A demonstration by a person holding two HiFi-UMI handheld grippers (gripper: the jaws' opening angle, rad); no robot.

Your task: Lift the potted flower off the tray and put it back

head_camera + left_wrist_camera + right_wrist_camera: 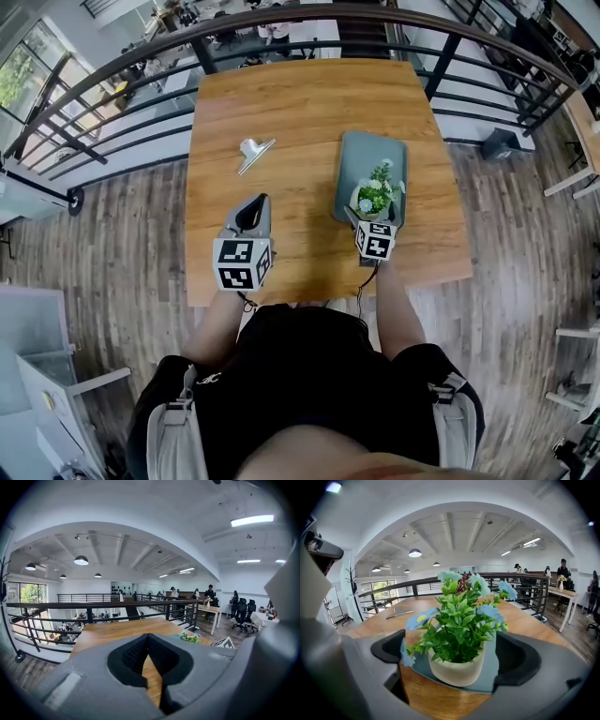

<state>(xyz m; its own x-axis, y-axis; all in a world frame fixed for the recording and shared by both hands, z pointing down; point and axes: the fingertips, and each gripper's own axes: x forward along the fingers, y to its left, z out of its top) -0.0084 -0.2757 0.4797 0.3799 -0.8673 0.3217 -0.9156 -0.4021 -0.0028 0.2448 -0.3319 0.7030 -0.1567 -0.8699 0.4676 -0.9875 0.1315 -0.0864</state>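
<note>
fingers (518, 657) on your right gripper (374, 223) stand wide apart, one on each side of the potted flower (457, 660), and neither presses the pot. that spread looks meant to straddle it before a squeeze. the pot rests on the near end of the grey tray (361, 150), on the right side of the desk (281, 103). your left gripper (255, 208) hangs over the desk's near left, fingers (133, 656) together on nothing, seemingly parked out of the way. the head view gives the layout, with a metal clip (254, 151) well left of the tray. the right gripper view shows the gaps beside the pot, which foliage hides from above.
</note>
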